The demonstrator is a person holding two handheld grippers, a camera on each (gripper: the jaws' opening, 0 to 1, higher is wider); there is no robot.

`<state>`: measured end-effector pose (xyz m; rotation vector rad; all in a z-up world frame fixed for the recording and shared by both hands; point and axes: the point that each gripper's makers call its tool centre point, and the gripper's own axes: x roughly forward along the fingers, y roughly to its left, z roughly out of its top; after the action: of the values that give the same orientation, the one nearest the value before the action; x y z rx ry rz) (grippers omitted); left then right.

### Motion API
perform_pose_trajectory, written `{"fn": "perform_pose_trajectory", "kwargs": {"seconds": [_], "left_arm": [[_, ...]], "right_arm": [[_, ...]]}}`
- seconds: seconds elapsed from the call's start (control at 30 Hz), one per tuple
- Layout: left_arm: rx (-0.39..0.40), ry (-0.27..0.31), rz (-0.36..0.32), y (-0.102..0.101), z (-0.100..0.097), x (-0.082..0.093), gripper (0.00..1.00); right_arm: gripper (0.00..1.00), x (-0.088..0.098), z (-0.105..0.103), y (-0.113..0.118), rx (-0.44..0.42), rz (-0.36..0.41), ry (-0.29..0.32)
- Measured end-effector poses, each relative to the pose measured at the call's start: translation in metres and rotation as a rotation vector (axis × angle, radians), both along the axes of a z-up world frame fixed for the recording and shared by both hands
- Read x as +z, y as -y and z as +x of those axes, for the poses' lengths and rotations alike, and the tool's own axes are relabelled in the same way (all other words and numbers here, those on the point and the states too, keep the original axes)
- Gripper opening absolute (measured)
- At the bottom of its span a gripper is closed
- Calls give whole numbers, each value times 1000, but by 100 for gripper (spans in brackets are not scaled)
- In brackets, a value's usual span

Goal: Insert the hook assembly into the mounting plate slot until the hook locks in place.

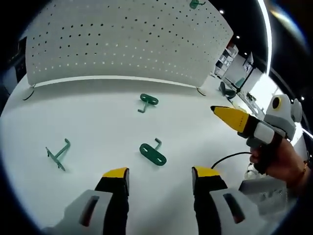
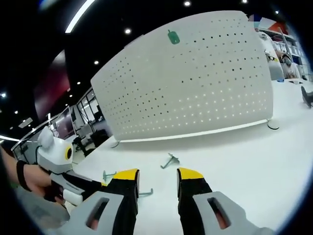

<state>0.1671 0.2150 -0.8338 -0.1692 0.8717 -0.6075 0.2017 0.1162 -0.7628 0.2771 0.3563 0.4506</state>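
Note:
An upright white perforated mounting plate [image 1: 122, 39] stands at the far side of the white table [image 1: 98, 122], with one green hook [image 1: 195, 4] hung near its top edge. Three loose green hook assemblies lie on the table: one close to the plate [image 1: 148, 101], one just ahead of my jaws [image 1: 153, 153], one to the left [image 1: 58, 154]. My left gripper [image 1: 160, 172] is open and holds nothing. My right gripper [image 2: 157, 175] is open too, facing the plate [image 2: 195, 78], the hung hook [image 2: 173, 36] and a loose hook [image 2: 169, 160]. It also enters the left gripper view [image 1: 234, 118].
Two more loose hooks [image 2: 108, 174] [image 2: 145, 193] lie near the right gripper's left jaw. A hand [image 1: 283, 164] holds the right gripper, with a black cable [image 1: 227, 157] trailing over the table. The plate stands on small feet [image 2: 272, 126]. Office desks and shelves [image 1: 234, 68] lie beyond the table.

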Motion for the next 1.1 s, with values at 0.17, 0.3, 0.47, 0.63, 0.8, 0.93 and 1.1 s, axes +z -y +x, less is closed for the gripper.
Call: {"fn": "perform_pose_trajectory", "kwargs": {"seconds": [0.17, 0.3, 0.47, 0.63, 0.8, 0.93, 1.1], "left_arm": [[1, -9, 9, 1, 0, -3, 50], [-4, -11, 4, 6, 2, -4, 43], [11, -30, 14, 8, 6, -8, 41], [32, -39, 21, 10, 12, -10, 36], [41, -47, 40, 13, 20, -12, 33], [41, -54, 49, 17, 22, -14, 29], [36, -51, 81, 17, 26, -16, 22]], "right_arm": [[30, -1, 0, 0, -3, 11, -9], [30, -2, 0, -1, -3, 19, -14], [30, -2, 0, -1, -3, 19, -14], [30, -3, 0, -1, -5, 17, -21], [30, -3, 0, 0, -6, 13, -20], [29, -3, 1, 1, -9, 14, -19], [29, -2, 1, 3, -17, 17, -18]]}}
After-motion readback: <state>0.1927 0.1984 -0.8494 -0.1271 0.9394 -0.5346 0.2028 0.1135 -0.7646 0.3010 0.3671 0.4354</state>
